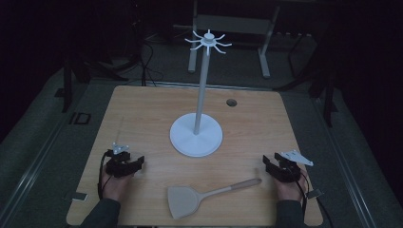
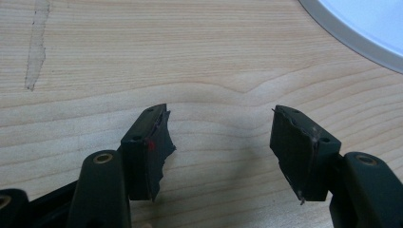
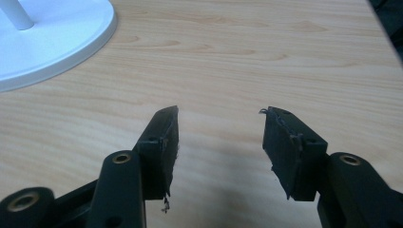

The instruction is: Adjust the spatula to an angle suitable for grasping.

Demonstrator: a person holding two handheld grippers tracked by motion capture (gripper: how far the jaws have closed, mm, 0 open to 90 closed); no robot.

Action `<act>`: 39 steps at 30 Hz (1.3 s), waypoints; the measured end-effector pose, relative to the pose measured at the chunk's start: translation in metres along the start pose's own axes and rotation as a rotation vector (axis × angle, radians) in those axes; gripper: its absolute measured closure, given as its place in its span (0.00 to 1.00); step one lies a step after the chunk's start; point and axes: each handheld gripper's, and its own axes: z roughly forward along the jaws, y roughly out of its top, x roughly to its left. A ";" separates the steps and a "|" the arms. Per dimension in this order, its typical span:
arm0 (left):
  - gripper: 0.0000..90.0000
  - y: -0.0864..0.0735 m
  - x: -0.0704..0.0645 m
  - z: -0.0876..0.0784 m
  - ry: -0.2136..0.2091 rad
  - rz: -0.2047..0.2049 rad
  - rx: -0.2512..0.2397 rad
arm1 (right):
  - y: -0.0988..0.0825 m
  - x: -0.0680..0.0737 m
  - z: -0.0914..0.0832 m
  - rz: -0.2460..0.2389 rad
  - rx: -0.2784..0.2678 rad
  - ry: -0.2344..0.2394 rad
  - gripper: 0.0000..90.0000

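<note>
1. Spatula (image 1: pixel 199 197) flat on wooden table (image 1: pixel 142 114), just in front of white stand (image 1: pixel 196 134), toward person's edge. Blade end off to stand's near-left, pale handle slanting up-right to stand's near-right.
2. Left gripper (image 1: pixel 124 164) resting on table, well to near-left of stand's round base; held in left hand (image 1: pixel 114 185). Apart from spatula blade, w/ bare wood between; blade lies to its right and nearer the table edge.
3. Right gripper (image 1: pixel 281 167) on table, near-right of stand's base, in right hand (image 1: pixel 287 189). Handle tip of spatula near it, on its stand-ward side, not touching.
4. Left gripper view: left gripper (image 2: pixel 221 137) w/ jaws spread wide, nothing between, only wood grain under the gap. Rim of stand base (image 2: pixel 351 35) at upper right, well ahead of jaw tips.
5. Right gripper view: right gripper (image 3: pixel 219 135) likewise gaping, empty, table under it. Stand base (image 3: pixel 57 42) w/ foot of pole (image 3: pixel 16 14) at upper left, well ahead of jaws.
6. Stand upright at table centre, thin pole topped by ring of hooks (image 1: pixel 208 42). Small dark grommet hole (image 1: pixel 231 102) beyond stand, to its far-right.
7. Spatula about midway between both grippers, in front of stand, gripped by neither.
</note>
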 end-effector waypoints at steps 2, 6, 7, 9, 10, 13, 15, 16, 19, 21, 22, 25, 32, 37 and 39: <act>0.43 0.000 0.000 -0.001 -0.006 0.001 -0.001 | -0.004 -0.002 -0.007 0.021 -0.006 -0.002 0.50; 0.44 0.001 -0.001 -0.003 -0.028 0.002 -0.010 | -0.008 -0.005 -0.013 0.045 -0.022 -0.017 0.50; 0.45 0.002 -0.001 -0.003 -0.038 0.004 -0.013 | -0.009 -0.005 -0.014 0.038 -0.025 -0.031 0.51; 0.46 0.002 -0.002 -0.004 -0.053 0.009 -0.006 | -0.010 -0.006 -0.013 0.035 -0.035 -0.034 0.51; 0.46 0.003 -0.004 -0.004 -0.060 0.012 -0.003 | -0.010 -0.006 -0.012 0.039 -0.037 -0.034 0.51; 0.47 0.007 -0.011 -0.007 -0.079 0.044 -0.010 | -0.011 -0.009 -0.010 0.040 -0.045 -0.037 0.51; 0.47 0.010 -0.015 -0.009 -0.090 0.062 -0.021 | -0.013 -0.011 -0.010 0.044 -0.047 -0.043 0.51; 0.47 0.012 -0.018 -0.010 -0.095 0.075 -0.021 | -0.013 -0.012 -0.009 0.047 -0.046 -0.043 0.51; 0.47 0.017 -0.025 -0.012 -0.122 0.111 -0.020 | -0.015 -0.014 -0.009 0.057 -0.047 -0.044 0.52; 0.46 0.021 -0.030 -0.014 -0.141 0.135 -0.026 | -0.015 -0.015 -0.009 0.059 -0.047 -0.043 0.52; 0.46 0.023 -0.032 -0.015 -0.148 0.139 -0.028 | -0.015 -0.015 -0.009 0.056 -0.047 -0.045 0.52; 0.48 0.029 -0.040 -0.018 -0.167 0.163 -0.037 | -0.015 -0.016 -0.008 0.050 -0.051 -0.044 0.52; 0.51 0.041 -0.057 -0.021 -0.213 0.222 -0.039 | -0.017 -0.019 -0.007 0.067 -0.049 -0.040 0.52; 0.51 0.048 -0.074 -0.023 -0.253 0.276 -0.027 | -0.017 -0.021 -0.007 0.071 -0.049 -0.041 0.52; 0.51 0.051 -0.082 -0.024 -0.267 0.295 -0.027 | -0.018 -0.021 -0.006 0.074 -0.048 -0.042 0.52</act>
